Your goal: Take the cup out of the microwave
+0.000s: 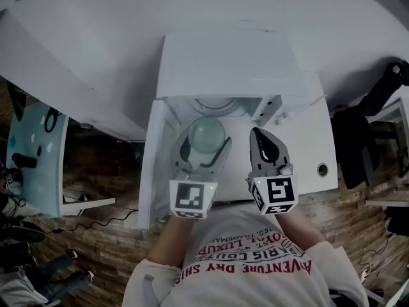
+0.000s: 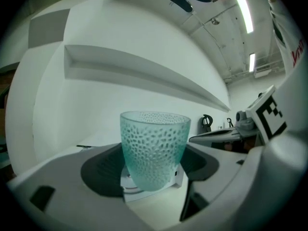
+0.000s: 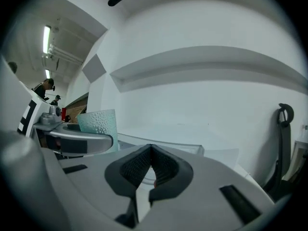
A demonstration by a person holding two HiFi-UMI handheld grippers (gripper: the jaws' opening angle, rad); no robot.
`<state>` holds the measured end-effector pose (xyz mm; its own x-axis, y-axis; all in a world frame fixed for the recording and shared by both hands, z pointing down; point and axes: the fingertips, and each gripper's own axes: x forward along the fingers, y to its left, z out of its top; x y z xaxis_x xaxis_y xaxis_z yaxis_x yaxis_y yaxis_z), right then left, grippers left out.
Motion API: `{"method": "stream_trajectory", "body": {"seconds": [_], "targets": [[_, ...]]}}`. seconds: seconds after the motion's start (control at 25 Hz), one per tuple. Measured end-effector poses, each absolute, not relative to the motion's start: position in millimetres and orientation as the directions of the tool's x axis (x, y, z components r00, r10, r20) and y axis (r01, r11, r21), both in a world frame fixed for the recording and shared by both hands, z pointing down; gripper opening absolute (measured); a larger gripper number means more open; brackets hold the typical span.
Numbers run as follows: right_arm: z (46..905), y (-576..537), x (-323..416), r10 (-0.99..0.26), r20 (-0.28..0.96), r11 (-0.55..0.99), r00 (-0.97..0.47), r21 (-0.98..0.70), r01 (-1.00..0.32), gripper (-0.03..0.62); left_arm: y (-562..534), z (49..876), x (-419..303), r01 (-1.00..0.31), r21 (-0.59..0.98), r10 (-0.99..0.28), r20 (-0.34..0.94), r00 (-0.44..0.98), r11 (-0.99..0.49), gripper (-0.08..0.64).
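Hidden bits first. In the head view the microwave (image 1: 230, 62) roof covers most of the cavity. Only the front arc of a round turntable (image 1: 220, 105) shows in the opening. The door (image 1: 151, 165) hangs open at the left, seen almost edge-on. In the left gripper view a white block with a round ring on it (image 2: 178, 181) peeks out under the cup's base. The cup covers most of it and I can't say what it is. Small dark shapes along the far wall there are too tiny to read. My own torso fills the bottom of the head view, and my arms run off the frame.

Counting now: one cup, one microwave and two grippers, each carrying one marker cube.

The cup (image 2: 154, 148) is a pale teal glass with a pebbled wall, standing upright. It is outside the microwave, in front of the open cavity, between the jaws of the left gripper (image 1: 209, 135). Both dark pads (image 2: 103, 170) press against its sides and its base hangs free, so I read that as clamped. I can't tell whether it holds anything.

The right gripper (image 3: 150, 153) sits just beside it over the white table (image 1: 313, 152). Its pads are closed against each other with nothing between them.
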<state>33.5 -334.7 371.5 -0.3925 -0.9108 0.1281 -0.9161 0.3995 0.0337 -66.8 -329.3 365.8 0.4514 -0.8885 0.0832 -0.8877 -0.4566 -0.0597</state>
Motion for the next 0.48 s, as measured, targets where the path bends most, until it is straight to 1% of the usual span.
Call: {"method": "stream_trajectory", "body": {"seconds": [0.24,0.48], "targets": [[343,-331,30,-0.915,0.057,0.403,-0.401,0.052,-0.914,0.011,-329,347,-73,-0.898,-0.080,-0.901,0.064,0.429,-0.433,0.359],[340,-333,27,-0.907,0.054,0.421,-0.418,0.065,-0.905,0.011,-332,343,-69,-0.898,-0.076,-0.901,0.063,0.429,-0.433,0.359]]}}
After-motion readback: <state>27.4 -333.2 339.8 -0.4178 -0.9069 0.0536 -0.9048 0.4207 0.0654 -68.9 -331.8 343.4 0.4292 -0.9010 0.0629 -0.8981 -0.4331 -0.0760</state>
